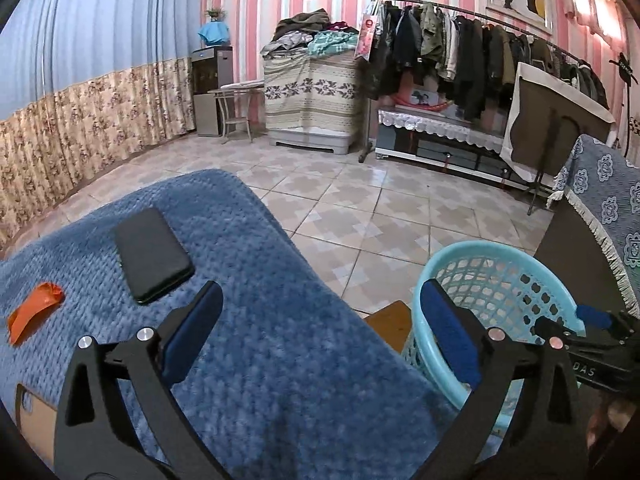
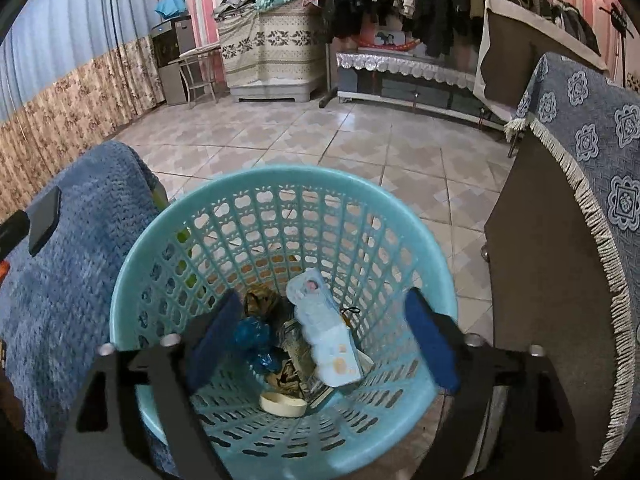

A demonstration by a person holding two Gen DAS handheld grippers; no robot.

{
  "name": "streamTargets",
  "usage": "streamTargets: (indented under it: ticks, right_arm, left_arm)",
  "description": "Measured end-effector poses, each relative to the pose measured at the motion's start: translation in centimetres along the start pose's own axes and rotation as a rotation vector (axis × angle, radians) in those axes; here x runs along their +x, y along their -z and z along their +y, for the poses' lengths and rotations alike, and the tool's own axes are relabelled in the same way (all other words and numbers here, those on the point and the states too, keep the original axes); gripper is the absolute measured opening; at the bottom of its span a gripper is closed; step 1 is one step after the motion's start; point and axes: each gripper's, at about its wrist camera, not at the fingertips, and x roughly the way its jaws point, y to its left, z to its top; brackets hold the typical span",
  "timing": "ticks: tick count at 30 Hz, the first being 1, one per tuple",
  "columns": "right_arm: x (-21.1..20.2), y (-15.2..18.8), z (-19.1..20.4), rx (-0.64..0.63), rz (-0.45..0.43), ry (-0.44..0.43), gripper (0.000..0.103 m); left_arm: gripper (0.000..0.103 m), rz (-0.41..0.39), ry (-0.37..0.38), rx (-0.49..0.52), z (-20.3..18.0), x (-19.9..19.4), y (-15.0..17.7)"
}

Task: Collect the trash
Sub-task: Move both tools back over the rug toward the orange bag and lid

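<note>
A light blue plastic basket (image 2: 160, 264) stands on the floor beside a blue blanket (image 1: 280, 340); it also shows in the left wrist view (image 1: 516, 264). Inside lie a pale blue packet (image 2: 328, 340), a crumpled blue wrapper (image 2: 252, 336), brown wrappers (image 2: 260, 300) and a white lid (image 2: 282, 402). My right gripper (image 2: 322, 340) is open and empty above the basket; it also shows at the right edge of the left wrist view (image 1: 596, 316). My left gripper (image 1: 324, 332) is open and empty over the blanket. An orange wrapper (image 1: 34, 314) lies on the blanket at the left.
A black phone (image 1: 152, 254) lies on the blanket near the orange wrapper. A dark cabinet with a patterned blue cover (image 2: 580, 184) stands right of the basket. Tiled floor (image 1: 360, 208) stretches to a clothes rack (image 1: 460, 48) and a covered chest (image 1: 312, 96).
</note>
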Motion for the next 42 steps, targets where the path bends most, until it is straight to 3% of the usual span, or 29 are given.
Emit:
streamTargets:
  ticks: [6, 17, 33, 42]
  right_arm:
    - [-1.3, -0.3, 0.1, 0.001, -0.067, 0.013, 0.095]
    - [-2.4, -0.7, -0.1, 0.042, -0.119, 0.009, 0.095]
    - [-3.5, -0.7, 2.3, 0.014, -0.186, 0.024, 0.096]
    - [-4.2, -0.5, 5.5, -0.049, -0.229, -0.013, 0.096]
  left_arm:
    - [0.096, -0.004, -0.011, -0.006, 0.9, -0.6, 0.1]
    - [0.097, -0.024, -0.048, -0.015, 2.9, -2.7, 0.6]
    - [0.097, -0.035, -0.097, -0.094, 9.2, -5.6, 2.2]
    - [0.097, -0.018, -0.157, -0.156, 13.8, -7.0, 4.6]
